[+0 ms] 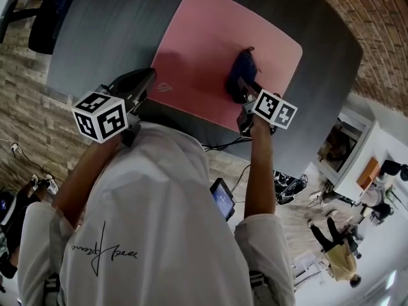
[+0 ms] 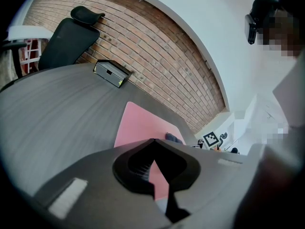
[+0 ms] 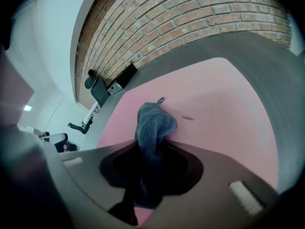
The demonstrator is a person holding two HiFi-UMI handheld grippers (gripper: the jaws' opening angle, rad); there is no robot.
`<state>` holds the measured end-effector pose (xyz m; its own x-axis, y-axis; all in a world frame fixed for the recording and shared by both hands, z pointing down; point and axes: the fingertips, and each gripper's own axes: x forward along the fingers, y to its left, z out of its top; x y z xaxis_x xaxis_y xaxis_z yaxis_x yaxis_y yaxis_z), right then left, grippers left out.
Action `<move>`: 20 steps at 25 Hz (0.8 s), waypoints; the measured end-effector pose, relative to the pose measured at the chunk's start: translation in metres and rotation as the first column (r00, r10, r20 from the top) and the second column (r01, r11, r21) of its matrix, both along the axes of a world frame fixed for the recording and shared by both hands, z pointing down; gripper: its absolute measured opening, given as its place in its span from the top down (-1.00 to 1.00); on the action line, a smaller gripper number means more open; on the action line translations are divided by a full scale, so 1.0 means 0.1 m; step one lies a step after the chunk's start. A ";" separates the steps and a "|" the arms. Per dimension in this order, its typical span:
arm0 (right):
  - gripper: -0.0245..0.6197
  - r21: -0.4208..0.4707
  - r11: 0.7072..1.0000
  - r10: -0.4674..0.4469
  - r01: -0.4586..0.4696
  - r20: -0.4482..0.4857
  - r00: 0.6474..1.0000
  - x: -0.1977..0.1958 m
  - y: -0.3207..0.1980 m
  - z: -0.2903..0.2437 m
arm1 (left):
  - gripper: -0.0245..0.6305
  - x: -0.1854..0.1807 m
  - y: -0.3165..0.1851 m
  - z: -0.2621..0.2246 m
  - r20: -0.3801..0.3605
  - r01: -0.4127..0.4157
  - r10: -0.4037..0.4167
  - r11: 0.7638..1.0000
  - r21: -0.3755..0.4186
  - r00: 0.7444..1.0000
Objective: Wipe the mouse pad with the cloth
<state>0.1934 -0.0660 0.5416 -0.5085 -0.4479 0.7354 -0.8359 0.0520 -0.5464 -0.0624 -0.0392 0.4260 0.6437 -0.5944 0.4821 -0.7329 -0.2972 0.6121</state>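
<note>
The mouse pad is lying on the grey table, the right gripper is pinching the bunched cloth down onto it, and the left gripper is hanging closed and empty beside its edge, so a hard stroke is probably risking sliding the unheld pad.

Pink mouse pad — dark blue cloth.

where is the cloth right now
In the head view the cloth is clamped in the right gripper, lying on the mouse pad a little right of its middle, toward the person's edge.
</note>
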 end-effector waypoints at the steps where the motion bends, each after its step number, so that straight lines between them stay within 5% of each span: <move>1: 0.57 0.000 1.000 0.005 -0.005 -0.004 1.000 0.03 0.01 0.00 | 0.89 0.00 0.00 0.00 0.001 -0.004 0.004 1.000 0.000 1.000; 20: 0.58 -0.001 0.998 0.059 -0.059 -0.149 0.987 0.82 0.05 -0.03 | 0.89 0.18 0.03 0.00 0.015 -0.055 0.055 0.998 -0.001 0.998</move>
